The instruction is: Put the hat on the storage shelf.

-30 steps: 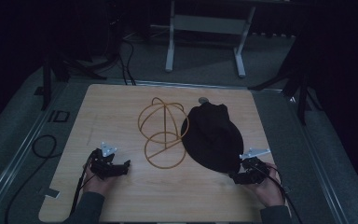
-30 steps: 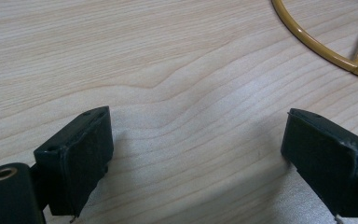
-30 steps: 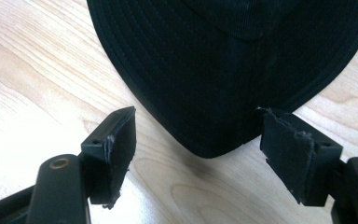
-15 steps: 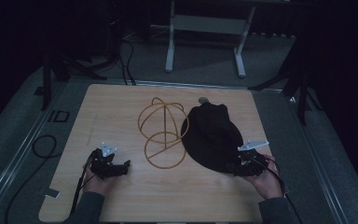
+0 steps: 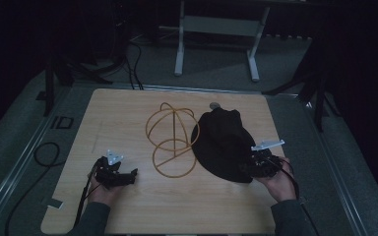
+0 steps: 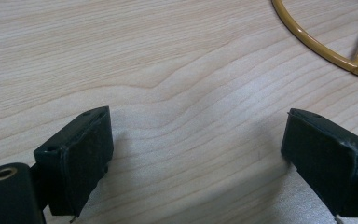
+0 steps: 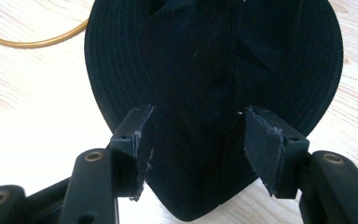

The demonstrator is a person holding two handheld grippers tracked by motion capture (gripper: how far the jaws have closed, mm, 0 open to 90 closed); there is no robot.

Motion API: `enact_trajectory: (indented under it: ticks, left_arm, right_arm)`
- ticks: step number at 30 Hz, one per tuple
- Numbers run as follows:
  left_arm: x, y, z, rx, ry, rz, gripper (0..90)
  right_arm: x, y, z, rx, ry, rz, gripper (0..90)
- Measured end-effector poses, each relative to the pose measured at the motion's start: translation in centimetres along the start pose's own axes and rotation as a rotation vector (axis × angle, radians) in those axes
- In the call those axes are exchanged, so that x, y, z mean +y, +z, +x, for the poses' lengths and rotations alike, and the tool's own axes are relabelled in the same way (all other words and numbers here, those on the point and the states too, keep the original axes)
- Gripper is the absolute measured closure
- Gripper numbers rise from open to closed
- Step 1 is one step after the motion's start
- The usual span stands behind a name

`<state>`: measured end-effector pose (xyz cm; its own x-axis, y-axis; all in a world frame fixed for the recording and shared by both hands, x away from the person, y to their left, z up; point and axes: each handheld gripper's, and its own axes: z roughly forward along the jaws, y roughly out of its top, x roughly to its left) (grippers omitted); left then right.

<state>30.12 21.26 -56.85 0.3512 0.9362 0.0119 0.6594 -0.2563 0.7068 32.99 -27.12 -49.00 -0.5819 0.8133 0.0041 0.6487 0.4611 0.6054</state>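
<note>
With the right gripper [image 7: 193, 149] closing around the brim of the black hat [image 5: 224, 142] at lower right of the worktop [image 5: 128, 113], only fabric may be pinched and slip; the left gripper [image 6: 200, 158] is held apart

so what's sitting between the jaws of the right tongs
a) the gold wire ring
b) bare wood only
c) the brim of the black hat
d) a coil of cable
c: in the right gripper view the black hat has its near brim edge lying between the two jaws of the right tongs, which have just been closing around it; the pads do not press on it yet.
</note>
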Motion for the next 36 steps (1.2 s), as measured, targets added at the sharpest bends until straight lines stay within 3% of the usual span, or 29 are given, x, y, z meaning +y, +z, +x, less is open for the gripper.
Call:
enact_trajectory:
  ticks: [5, 23, 36]
  left_arm:
    - [0.0, 0.0, 0.0, 0.0, 0.001, 0.0, 9.4]
    - [0.0, 0.0, 0.0, 0.0, -0.001, 0.0, 9.4]
    - [0.0, 0.0, 0.0, 0.0, -0.001, 0.0, 9.5]
  right_arm:
    - [0.5, 0.2, -0.1, -0.026, 0.004, 0.013, 39.3]
    - [3.4, 1.8, -0.3, -0.03, -0.024, 0.092, 26.4]
    - [5.5, 2.7, -0.4, -0.04, -0.038, 0.134, 28.5]
